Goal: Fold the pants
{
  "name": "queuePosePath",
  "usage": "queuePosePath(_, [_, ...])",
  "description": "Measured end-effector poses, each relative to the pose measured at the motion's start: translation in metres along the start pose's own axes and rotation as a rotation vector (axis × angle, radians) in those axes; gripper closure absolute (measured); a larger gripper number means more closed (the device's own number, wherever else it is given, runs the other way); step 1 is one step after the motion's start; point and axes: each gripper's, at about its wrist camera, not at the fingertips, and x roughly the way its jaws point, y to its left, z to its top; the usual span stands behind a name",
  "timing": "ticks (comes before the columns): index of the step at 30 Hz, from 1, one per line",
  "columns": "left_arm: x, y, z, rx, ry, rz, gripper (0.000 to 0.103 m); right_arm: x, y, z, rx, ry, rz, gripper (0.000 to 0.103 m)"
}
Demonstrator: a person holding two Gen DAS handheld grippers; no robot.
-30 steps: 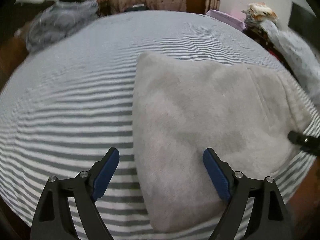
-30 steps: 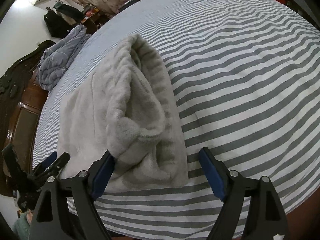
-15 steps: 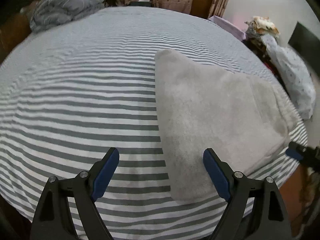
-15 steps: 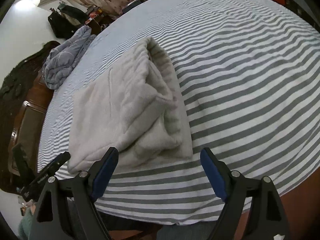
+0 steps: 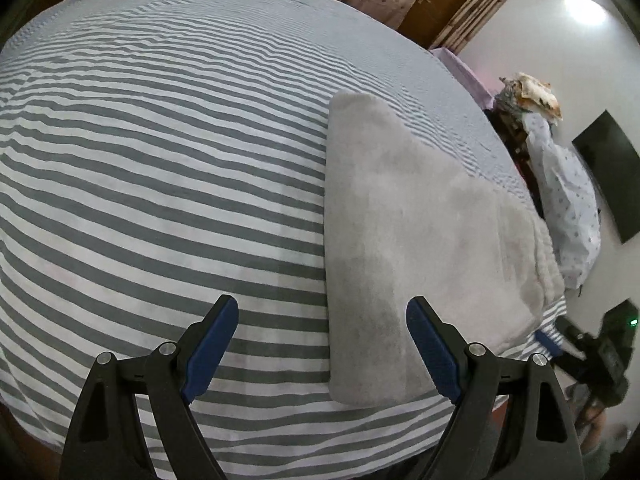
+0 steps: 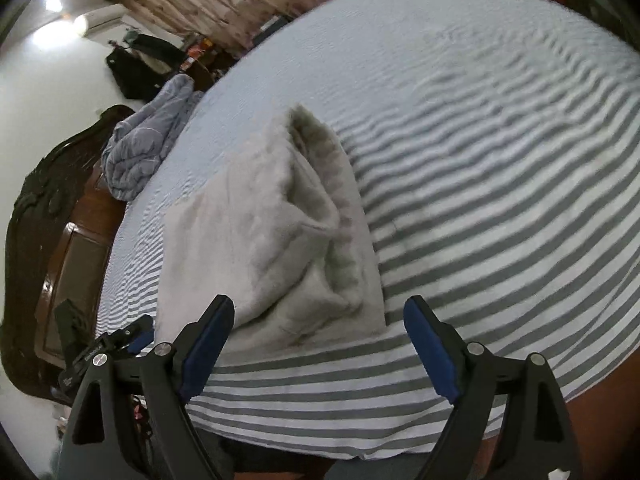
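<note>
The light grey fleece pants (image 5: 416, 236) lie folded into a flat rectangle near the front edge of the striped bed (image 5: 160, 160). In the right wrist view the pants (image 6: 272, 240) show their layered open end with the waistband. My left gripper (image 5: 322, 344) is open and empty, held above the bed's front edge with the pants' near left corner between its blue pads. My right gripper (image 6: 318, 344) is open and empty, hovering just in front of the pants' near end. Each gripper shows at the edge of the other's view.
A crumpled blue-grey blanket (image 6: 140, 148) lies at the head of the bed by the dark wooden headboard (image 6: 44, 216). A pile of clothes (image 5: 560, 184) and a wall-mounted black screen (image 5: 608, 176) are beyond the bed's right side. Curtains (image 6: 224, 4) hang at the back.
Both grippers have drawn back and up from the pants. The right gripper, which had the fabric between its fingers a second ago, has cleared it, and the pants now lie flat.
</note>
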Motion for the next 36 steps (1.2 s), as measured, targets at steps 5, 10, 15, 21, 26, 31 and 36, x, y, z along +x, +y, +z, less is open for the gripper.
queuePosePath(5, [0.004,0.000,-0.004,0.020,-0.002,0.022,0.017,0.001,0.010,0.020,-0.005,-0.026,0.039,0.023])
queuePosePath(10, [0.003,-0.004,-0.005,0.043,-0.008,0.039,0.017,0.021,0.006,0.028,0.038,0.022,0.061,0.062])
queuePosePath(15, [0.001,-0.010,-0.005,0.090,-0.020,0.061,0.017,0.007,0.012,0.018,0.010,-0.015,0.044,0.073])
queuePosePath(21, [0.001,-0.012,-0.005,0.129,-0.021,0.061,0.017,-0.002,0.006,-0.003,0.025,-0.027,0.005,0.074])
queuePosePath(26, [0.000,-0.012,-0.002,0.131,-0.021,0.051,0.017,0.013,-0.004,-0.006,0.055,-0.004,0.000,0.073])
queuePosePath(31, [-0.001,-0.004,0.005,0.083,-0.018,-0.001,0.017,0.003,0.001,-0.003,0.013,-0.010,-0.016,0.035])
queuePosePath(36, [0.001,-0.009,0.008,0.106,0.001,-0.049,0.017,-0.008,-0.015,0.001,0.041,-0.018,0.058,0.018])
